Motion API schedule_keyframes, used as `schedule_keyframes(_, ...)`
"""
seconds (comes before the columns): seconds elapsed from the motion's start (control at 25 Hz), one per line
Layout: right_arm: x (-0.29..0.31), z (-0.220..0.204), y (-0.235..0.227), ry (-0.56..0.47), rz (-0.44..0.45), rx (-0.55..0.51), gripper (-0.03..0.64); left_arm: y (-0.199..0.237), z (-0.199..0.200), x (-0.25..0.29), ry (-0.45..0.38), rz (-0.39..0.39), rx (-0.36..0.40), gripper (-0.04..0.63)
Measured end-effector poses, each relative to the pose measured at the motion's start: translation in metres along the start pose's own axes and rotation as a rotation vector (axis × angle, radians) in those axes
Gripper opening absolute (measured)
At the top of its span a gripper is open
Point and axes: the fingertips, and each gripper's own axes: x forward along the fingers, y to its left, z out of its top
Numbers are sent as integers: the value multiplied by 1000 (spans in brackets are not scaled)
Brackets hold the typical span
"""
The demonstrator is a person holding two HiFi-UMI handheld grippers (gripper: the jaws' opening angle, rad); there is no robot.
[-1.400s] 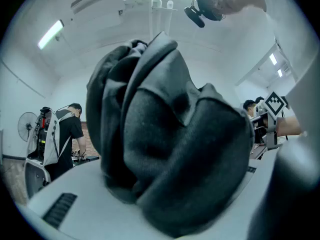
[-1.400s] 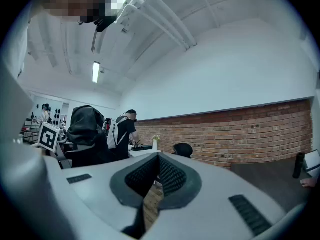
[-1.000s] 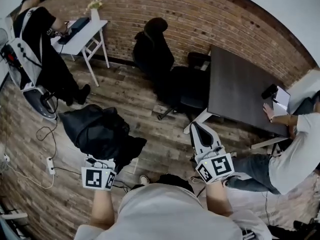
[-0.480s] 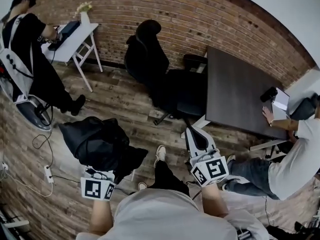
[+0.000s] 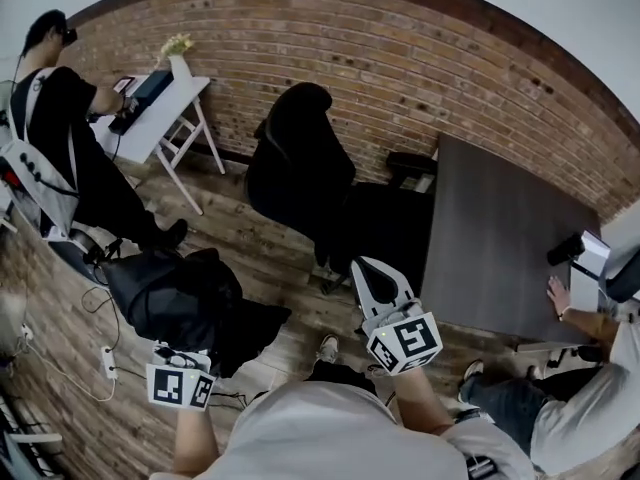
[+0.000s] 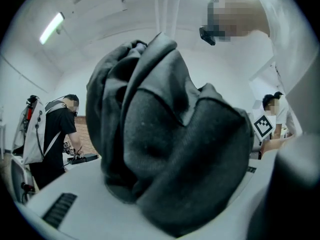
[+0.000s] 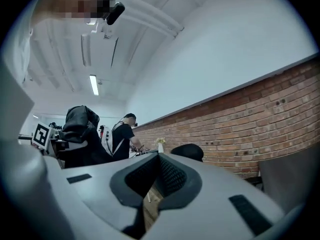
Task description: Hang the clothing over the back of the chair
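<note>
A bunched black garment (image 5: 180, 293) hangs from my left gripper (image 5: 187, 358), which is shut on it; the cloth hides the fingertips. In the left gripper view the garment (image 6: 165, 149) fills the space between the jaws. The black office chair (image 5: 300, 158) stands ahead by the brick wall, back upright, seat (image 5: 385, 228) toward the dark table. My right gripper (image 5: 366, 269) is shut and holds nothing, just short of the seat. In the right gripper view its closed tips (image 7: 159, 160) point level at the chair's headrest (image 7: 187, 151), with the held garment (image 7: 80, 121) at the left.
A dark table (image 5: 500, 238) stands right of the chair. A small white table (image 5: 165, 93) with a vase is at the back left, a person in black (image 5: 70, 138) beside it. Another person (image 5: 600, 418) sits at the right. A power strip (image 5: 108, 363) and cables lie on the wooden floor.
Both grippers have travelled across the floor toward the chair, which now sits nearer and more central. The garment has stayed in the left gripper. The right gripper has stayed shut.
</note>
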Motion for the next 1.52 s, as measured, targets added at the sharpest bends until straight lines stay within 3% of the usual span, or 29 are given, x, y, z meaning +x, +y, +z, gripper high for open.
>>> schedule_keyframes(0.24, 43, 3, -47, -2, 69, 39, 18, -8, 13, 59, -15, 41, 4, 189)
schedule_keyframes(0.64, 80, -2, -72, 27, 103, 54, 18, -10, -13, 117, 44, 16, -45, 189)
schedule_keyframes(0.88, 101, 7, -84, 26, 66, 20, 18, 12, -24, 150, 39, -1, -72, 190)
schedule_keyframes(1.52, 184, 23, -75, 26, 102, -15, 18, 79, -26, 207, 53, 14, -11, 190)
